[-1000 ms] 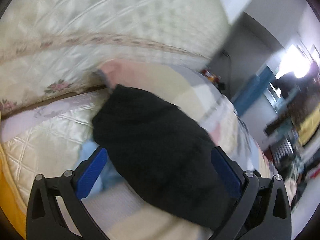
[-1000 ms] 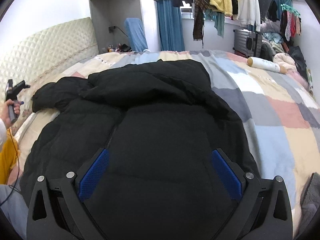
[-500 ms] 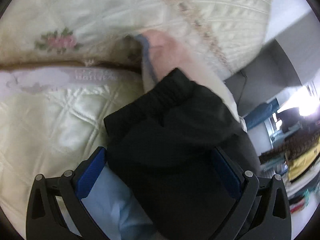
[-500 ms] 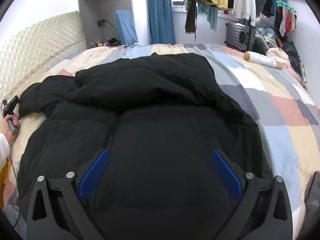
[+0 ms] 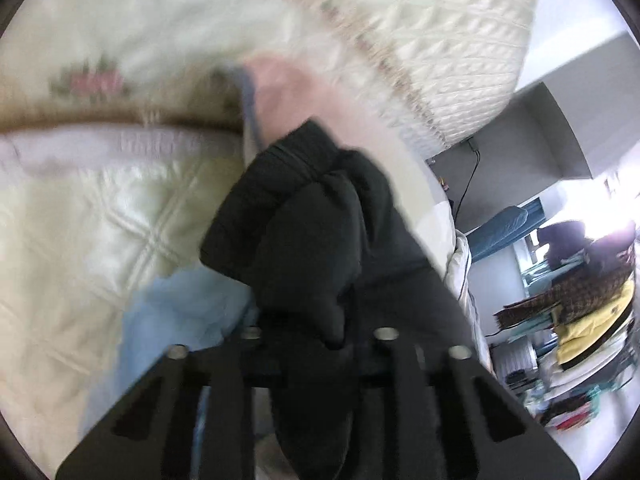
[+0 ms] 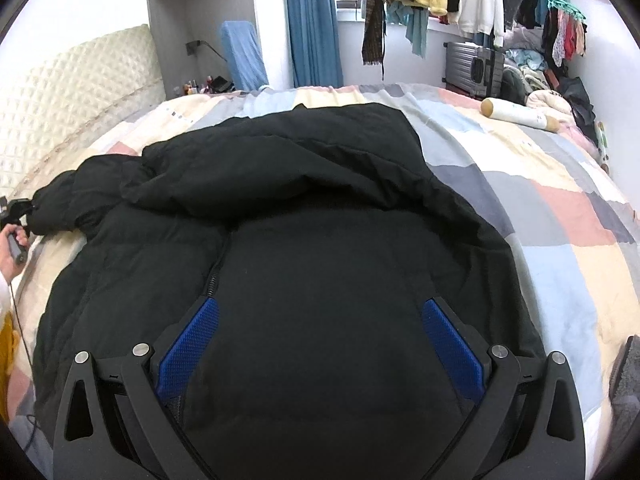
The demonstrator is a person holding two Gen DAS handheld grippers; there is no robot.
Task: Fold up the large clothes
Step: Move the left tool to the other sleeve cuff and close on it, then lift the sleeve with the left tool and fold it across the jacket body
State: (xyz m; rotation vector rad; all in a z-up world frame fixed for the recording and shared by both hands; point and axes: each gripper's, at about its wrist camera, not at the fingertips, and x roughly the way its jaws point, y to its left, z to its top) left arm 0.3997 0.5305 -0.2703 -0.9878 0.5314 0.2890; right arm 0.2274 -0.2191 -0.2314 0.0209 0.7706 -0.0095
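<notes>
At the far left, your left hand-held gripper [image 5: 320, 336] has its fingers drawn together on the cuff end of the black jacket's sleeve [image 5: 304, 216], out by the quilted headboard [image 6: 72, 92]. From there the sleeve runs rightward into the black jacket [image 6: 320, 240], which lies spread on the patchwork bed [image 6: 560, 216], hood toward the far side. Your right hand-held gripper [image 6: 320, 344] hovers over the near hem with its jaws wide apart, holding nothing. The left one looks best placed: I'd carry the cuff rightward across the chest.
</notes>
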